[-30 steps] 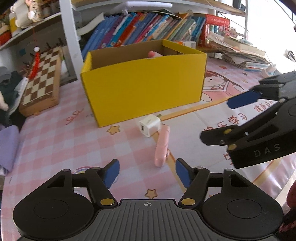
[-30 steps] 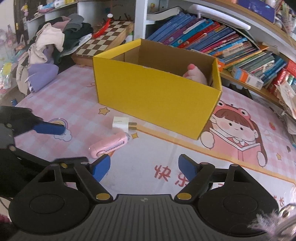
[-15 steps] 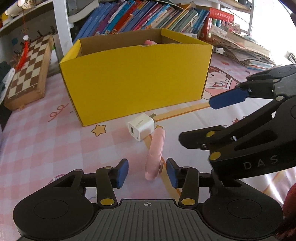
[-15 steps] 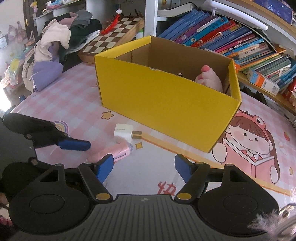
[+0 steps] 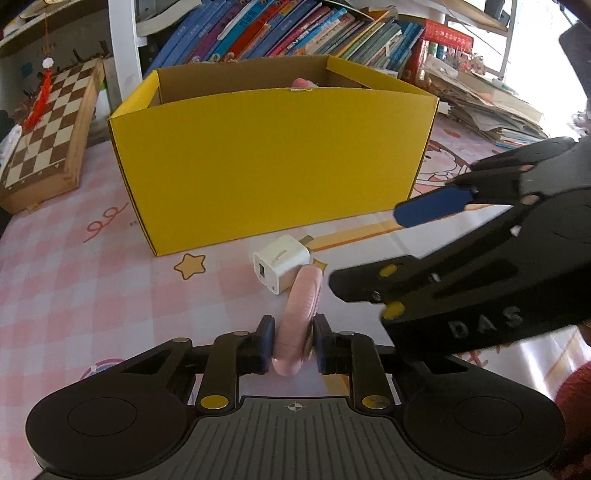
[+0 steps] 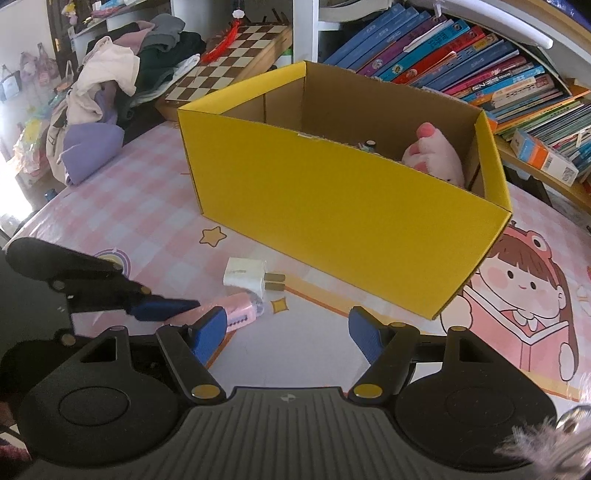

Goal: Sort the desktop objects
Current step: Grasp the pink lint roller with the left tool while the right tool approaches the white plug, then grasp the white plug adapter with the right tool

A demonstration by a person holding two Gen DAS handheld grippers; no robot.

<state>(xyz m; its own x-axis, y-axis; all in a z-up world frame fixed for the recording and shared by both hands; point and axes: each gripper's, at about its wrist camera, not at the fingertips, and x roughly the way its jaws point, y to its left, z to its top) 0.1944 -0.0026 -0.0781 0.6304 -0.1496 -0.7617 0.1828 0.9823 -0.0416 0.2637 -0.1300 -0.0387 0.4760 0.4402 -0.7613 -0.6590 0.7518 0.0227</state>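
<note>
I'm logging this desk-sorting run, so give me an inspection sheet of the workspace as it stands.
Surface: pink checked table mat with cartoon prints.
Job's things: yellow box open-topped, a pink plush toy inside; white charger plug lying in front of the box, touching the pink handheld device.
Clutter: nothing seen on the mat beyond these.
Grippers: left gripper shut on the pink handheld device; right gripper open, nothing between its jaws.
Cables: nothing seen.
Surroundings: chessboard, clothes pile, shelf of books, stacked papers.
</note>
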